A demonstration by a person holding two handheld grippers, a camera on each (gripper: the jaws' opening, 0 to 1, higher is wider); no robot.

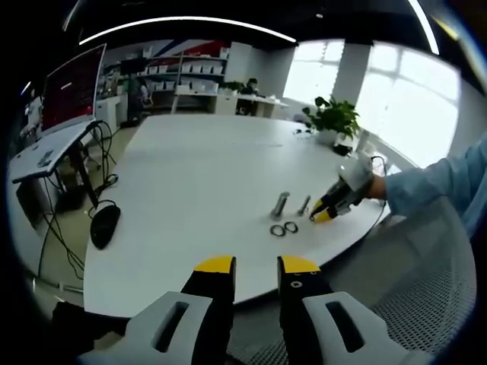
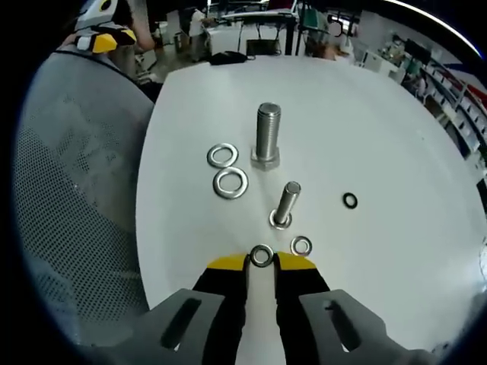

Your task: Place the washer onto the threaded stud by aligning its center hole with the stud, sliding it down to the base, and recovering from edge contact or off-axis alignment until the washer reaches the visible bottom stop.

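Pick-up step: right hand-held gripper point(image 2: 261, 262) closes on a small silver steel washer point(image 2: 261, 255) at the white tabletop point(image 2: 380, 137). Next: lift, centre its hole over the small threaded stud point(image 2: 286, 204). Left hand-held gripper point(image 1: 256, 268) hangs open, holding nothing.

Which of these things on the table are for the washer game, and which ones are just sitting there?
For the job:
small washer at the right gripper tips
small stud standing upright
right gripper

Just lying about:
big bolt
two big washers
another small washer
black ring
potted plant
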